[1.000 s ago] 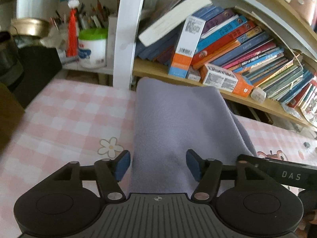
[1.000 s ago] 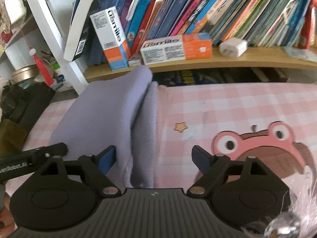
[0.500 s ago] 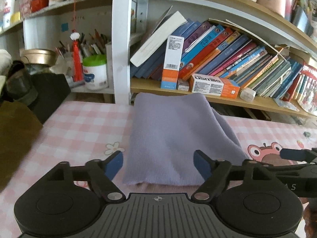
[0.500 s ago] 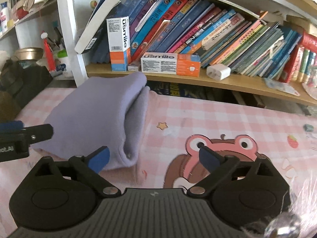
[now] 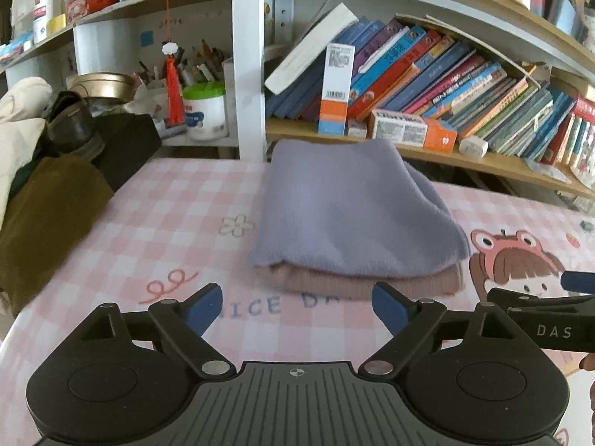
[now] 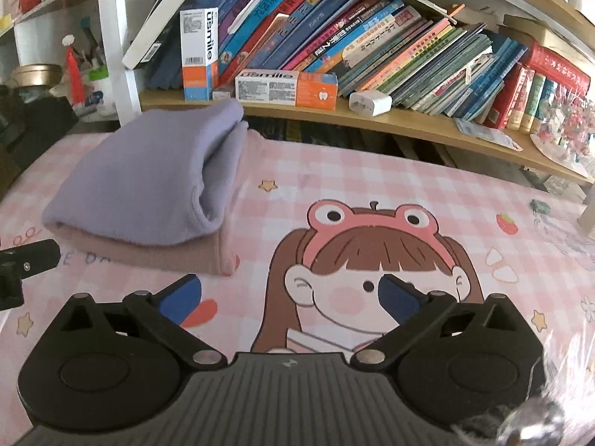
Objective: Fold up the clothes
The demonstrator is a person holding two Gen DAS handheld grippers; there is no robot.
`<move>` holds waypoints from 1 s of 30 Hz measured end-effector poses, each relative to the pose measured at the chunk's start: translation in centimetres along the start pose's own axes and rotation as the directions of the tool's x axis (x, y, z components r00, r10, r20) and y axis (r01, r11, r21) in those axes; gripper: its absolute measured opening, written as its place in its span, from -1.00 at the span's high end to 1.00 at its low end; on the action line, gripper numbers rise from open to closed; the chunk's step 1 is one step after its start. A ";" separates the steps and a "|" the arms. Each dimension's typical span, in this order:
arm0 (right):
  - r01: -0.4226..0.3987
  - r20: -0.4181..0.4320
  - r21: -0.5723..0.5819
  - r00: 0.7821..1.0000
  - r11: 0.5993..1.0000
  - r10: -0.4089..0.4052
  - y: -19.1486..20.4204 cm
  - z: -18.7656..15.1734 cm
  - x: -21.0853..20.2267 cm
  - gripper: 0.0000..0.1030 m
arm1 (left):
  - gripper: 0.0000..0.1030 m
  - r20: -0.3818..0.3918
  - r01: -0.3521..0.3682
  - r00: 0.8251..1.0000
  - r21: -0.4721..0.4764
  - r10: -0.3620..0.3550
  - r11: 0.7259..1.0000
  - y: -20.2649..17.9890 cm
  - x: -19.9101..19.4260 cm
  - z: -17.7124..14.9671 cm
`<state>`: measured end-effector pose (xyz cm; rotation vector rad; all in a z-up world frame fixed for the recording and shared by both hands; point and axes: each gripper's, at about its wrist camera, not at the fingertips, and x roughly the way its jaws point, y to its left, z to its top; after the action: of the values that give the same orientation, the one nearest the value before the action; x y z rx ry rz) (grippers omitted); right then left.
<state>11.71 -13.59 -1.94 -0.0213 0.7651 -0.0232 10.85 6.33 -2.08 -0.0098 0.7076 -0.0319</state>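
A folded lilac garment [image 5: 349,208] [image 6: 148,174] lies on top of a folded dusty-pink garment [image 5: 357,284] [image 6: 156,256] on the pink checked tablecloth [image 5: 178,223]. My left gripper [image 5: 295,306] hovers in front of the stack's near edge, its jaws opening wide with nothing between them. My right gripper [image 6: 290,297] is to the right of the stack, over the cartoon girl print [image 6: 375,260], its jaws also opening and empty. One right finger [image 5: 539,297] shows at the right edge of the left wrist view.
A bookshelf [image 6: 372,119] with slanted books and toothpaste boxes [image 6: 286,87] runs behind the table. A white upright post [image 5: 249,59] stands behind the stack. Brown cloth [image 5: 41,215] and dark bags [image 5: 111,141] sit at the left edge, and crinkled plastic [image 6: 557,390] at the lower right.
Both grippers have pulled back from the lilac garment, which now lies free on the pink one. Both sets of jaws have spread wider. More table shows in front of the stack.
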 end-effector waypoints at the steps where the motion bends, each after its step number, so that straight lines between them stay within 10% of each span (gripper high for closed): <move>1: -0.002 -0.003 0.002 1.000 1.000 0.002 0.0 -0.2 -0.1 -1.00 | -0.76 -0.003 -0.003 1.000 0.005 0.003 1.000 -0.1 -0.1 -0.1; 30: -0.039 0.013 -0.012 0.999 0.999 0.039 0.4 -0.7 -1.2 -1.00 | -0.91 -0.002 -0.028 1.000 0.031 0.028 0.999 -1.1 -1.0 -0.3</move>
<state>10.36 -13.12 -1.65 -0.0176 0.7524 0.0184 9.88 5.29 -1.69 0.0295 0.7093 -0.0156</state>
